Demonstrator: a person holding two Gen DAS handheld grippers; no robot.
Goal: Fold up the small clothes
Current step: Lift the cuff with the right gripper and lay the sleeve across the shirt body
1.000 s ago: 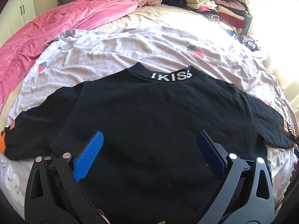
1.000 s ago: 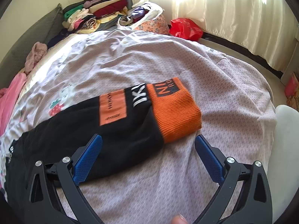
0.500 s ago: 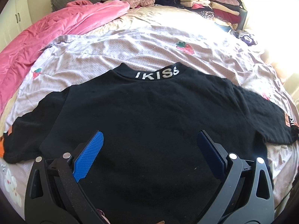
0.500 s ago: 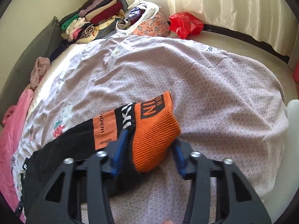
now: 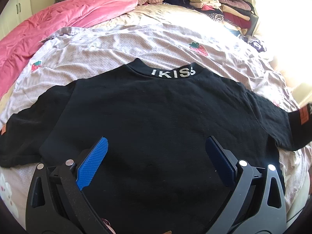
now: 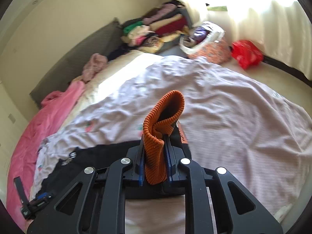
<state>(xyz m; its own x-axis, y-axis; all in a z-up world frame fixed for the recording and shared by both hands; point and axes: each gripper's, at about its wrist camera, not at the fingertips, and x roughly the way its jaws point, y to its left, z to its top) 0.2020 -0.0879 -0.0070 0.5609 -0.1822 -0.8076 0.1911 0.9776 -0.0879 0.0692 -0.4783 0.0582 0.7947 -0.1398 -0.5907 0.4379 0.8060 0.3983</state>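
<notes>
A small black sweater (image 5: pixel 156 120) with white "IKISS" lettering on its collar (image 5: pixel 171 73) lies flat on the bed, sleeves spread to both sides. My left gripper (image 5: pixel 156 156) is open and empty above the sweater's lower body. My right gripper (image 6: pixel 155 156) is shut on the orange ribbed cuff (image 6: pixel 161 124) of the right sleeve and holds it lifted above the bedsheet. That raised sleeve end shows at the right edge of the left wrist view (image 5: pixel 301 120). The sweater's black body trails to the lower left in the right wrist view (image 6: pixel 81 167).
The bed has a pale strawberry-print sheet (image 5: pixel 136 44). A pink blanket (image 5: pixel 48 29) lies along its left side. Stacks of folded clothes (image 5: pixel 220 5) sit at the far right corner. A red bag (image 6: pixel 246 53) and a white bag (image 6: pixel 204 39) lie by the curtain.
My right gripper closed on the orange cuff and lifted it off the sheet, swinging the sleeve end upward. My left gripper stayed open over the sweater body.
</notes>
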